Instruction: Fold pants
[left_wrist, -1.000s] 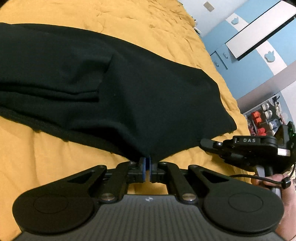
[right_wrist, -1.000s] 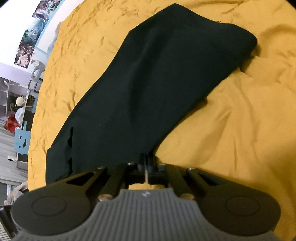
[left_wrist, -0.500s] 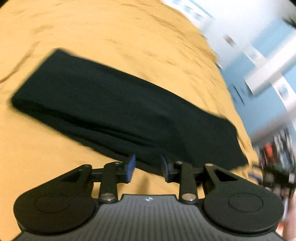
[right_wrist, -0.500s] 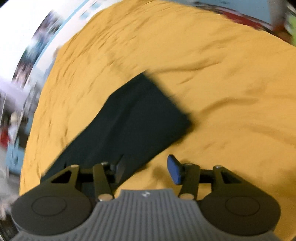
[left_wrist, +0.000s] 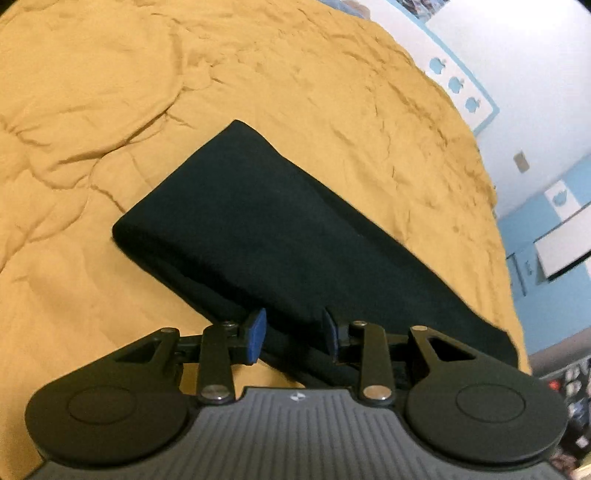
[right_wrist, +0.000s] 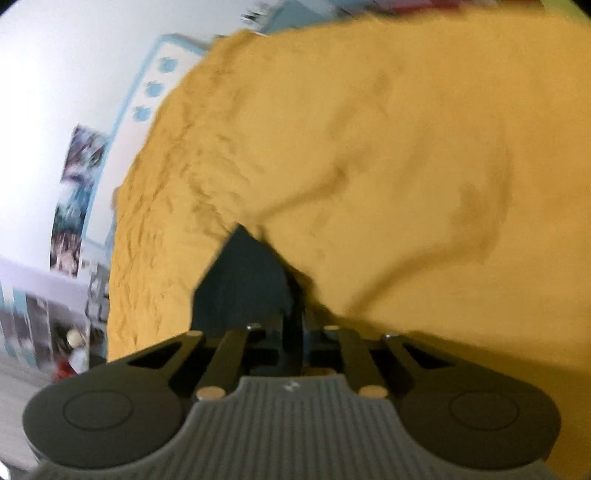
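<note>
The black pants (left_wrist: 266, 229) lie folded in a long band on the yellow bedspread (left_wrist: 92, 110). My left gripper (left_wrist: 293, 334) is open, its blue pads (left_wrist: 256, 334) on either side of the band's near edge, holding nothing. In the right wrist view only a dark corner of the pants (right_wrist: 243, 280) shows, just ahead of the right gripper (right_wrist: 293, 332). The right jaws stand close together with dark cloth between them; the view is blurred.
The wrinkled yellow bedspread (right_wrist: 369, 147) fills most of both views. A white and blue wall with a wardrobe (left_wrist: 546, 236) stands beyond the bed at the right. Shelves with small items (right_wrist: 70, 343) lie past the bed's left edge.
Both grippers let go of the pants and opened half a second ago. The left has stayed open and drawn back; the right has shut again at a corner of the pants.
</note>
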